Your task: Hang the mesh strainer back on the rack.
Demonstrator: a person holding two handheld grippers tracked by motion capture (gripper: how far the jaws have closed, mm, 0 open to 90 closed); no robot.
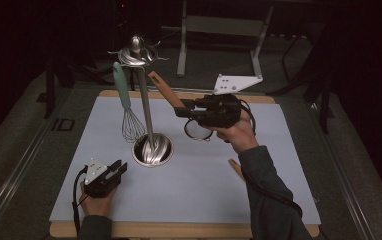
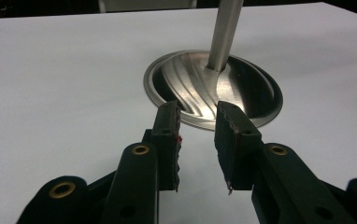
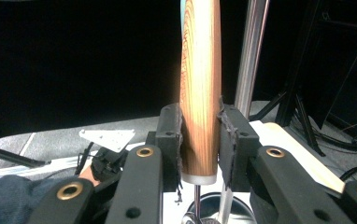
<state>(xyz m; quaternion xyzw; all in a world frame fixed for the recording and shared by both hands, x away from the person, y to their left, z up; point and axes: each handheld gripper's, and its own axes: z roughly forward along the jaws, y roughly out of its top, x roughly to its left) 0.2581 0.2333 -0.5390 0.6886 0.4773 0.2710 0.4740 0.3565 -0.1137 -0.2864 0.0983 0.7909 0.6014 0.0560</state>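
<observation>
On the table lies a pale blue mat (image 1: 259,165), and on it stands a metal utensil stand (image 1: 146,117) with a thin upright pole and a round shiny base (image 2: 214,88). At the top of the stand there is a ring of hooks (image 1: 136,54). A whisk (image 1: 128,107) with a pale green handle hangs from one hook, just beside the pole, and its wire head is a little above the base.

The right gripper (image 1: 186,111) is held up over the far part of the mat, to the right of the pole. Its jaws are clenched on the wooden handle (image 3: 199,93) of a utensil. In the right gripper view the handle stands between the two black pads and touches both of them, and a thin metal shaft comes out from its lower end. In the high view the handle slants up to the left, toward the hooks, and a round wire ring (image 1: 197,131) shows under the gripper; what kind of utensil it is cannot be told.

The left gripper (image 1: 119,167) rests low on the near left part of the mat, near the base. Its jaws are released, with a clear gap between them, and they grasp nothing; they point toward the base.
</observation>
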